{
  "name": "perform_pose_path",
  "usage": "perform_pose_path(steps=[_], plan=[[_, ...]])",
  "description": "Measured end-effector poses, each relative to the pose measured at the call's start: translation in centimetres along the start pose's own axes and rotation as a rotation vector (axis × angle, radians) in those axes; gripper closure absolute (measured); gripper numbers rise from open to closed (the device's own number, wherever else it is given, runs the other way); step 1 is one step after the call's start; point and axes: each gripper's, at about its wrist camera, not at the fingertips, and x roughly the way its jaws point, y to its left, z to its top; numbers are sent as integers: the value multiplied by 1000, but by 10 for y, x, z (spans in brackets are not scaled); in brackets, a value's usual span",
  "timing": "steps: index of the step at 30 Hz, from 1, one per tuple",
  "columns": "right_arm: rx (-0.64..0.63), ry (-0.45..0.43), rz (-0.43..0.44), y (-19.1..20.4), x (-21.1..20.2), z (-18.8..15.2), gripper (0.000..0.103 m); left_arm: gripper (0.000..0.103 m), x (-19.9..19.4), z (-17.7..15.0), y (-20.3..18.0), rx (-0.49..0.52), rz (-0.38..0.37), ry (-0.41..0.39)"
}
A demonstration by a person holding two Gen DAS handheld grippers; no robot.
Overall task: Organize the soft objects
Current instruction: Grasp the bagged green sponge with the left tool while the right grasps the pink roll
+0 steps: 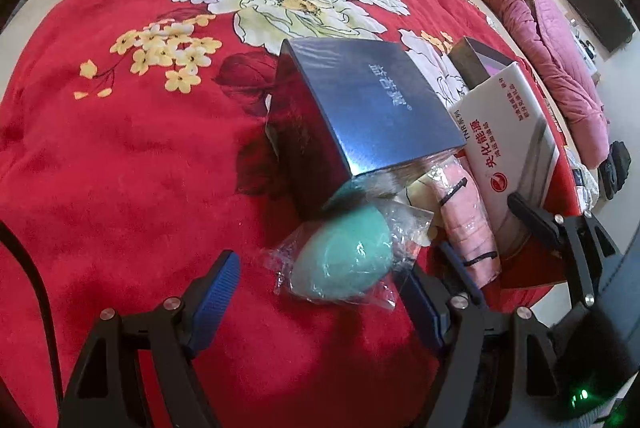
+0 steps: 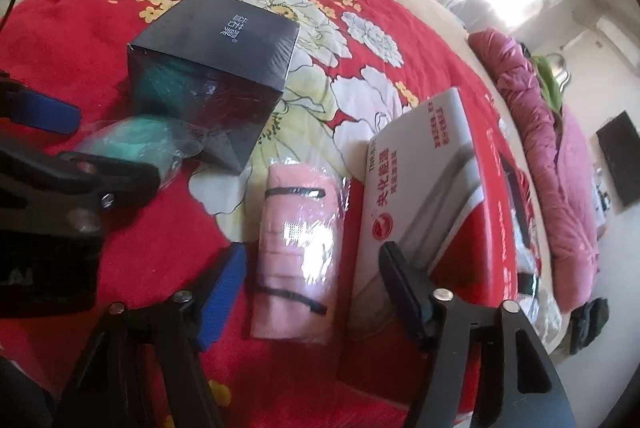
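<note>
A teal egg-shaped sponge in a clear plastic bag (image 1: pixel 344 256) lies on the red floral blanket (image 1: pixel 120 148), against a dark blue box (image 1: pixel 360 116). My left gripper (image 1: pixel 320 288) is open with the sponge between its fingertips. A pink rolled cloth in plastic wrap (image 2: pixel 298 252) lies between the dark box (image 2: pixel 212 68) and a white-and-red box (image 2: pixel 432 196). My right gripper (image 2: pixel 316 292) is open around the pink roll's near end. The sponge (image 2: pixel 132 144) and left gripper fingers (image 2: pixel 44 114) also show in the right wrist view.
A smaller open dark box (image 1: pixel 480 64) stands behind the white-and-red box (image 1: pixel 508 132). A pile of pink quilts (image 1: pixel 540 40) lies along the bed's far right edge. A dark cable (image 1: pixel 32 276) runs at the left.
</note>
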Motion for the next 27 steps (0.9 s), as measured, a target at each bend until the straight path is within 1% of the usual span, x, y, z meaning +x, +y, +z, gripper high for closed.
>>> perform_pose_path(steps=[1,2,4,8,10,11,13,17,19,21,22,24,27], plan=[[-18,-5,-14,1,2,0,43,26,0,-1,1,-2,-2,3],[-34,-12,-23,1,4,1,44,26,0,-1,2,-2,-4,3],[-66,-22,-44,3,6,2,50,26,0,-3,4,-3,-10,6],[-111,-47,-62,5,9,1,53,26,1,-4,9,-16,-31,3],[-139,-65,-81,5,9,-1,62,25,1,-4,11,-26,-43,-4],[-152,-78,-79,5,9,-2,62,25,1,-4,11,-26,-45,-7],[-164,-91,-74,4,7,-4,66,25,1,-4,10,-26,-48,-11],[-132,-118,-34,-5,-4,-10,68,26,3,-3,9,-28,-52,-14],[-109,-134,-9,-12,-15,-14,68,31,4,-3,9,-35,-66,-12],[-81,-152,18,-20,-27,-19,68,44,5,-3,8,-51,-110,-9],[-60,-165,38,-25,-34,-21,68,45,5,-3,7,-58,-120,-8],[-11,-180,70,-37,-47,-22,68,49,5,-2,5,-52,-108,-12],[72,-219,126,-54,-65,-22,68,53,2,-3,1,-52,-103,-30]])
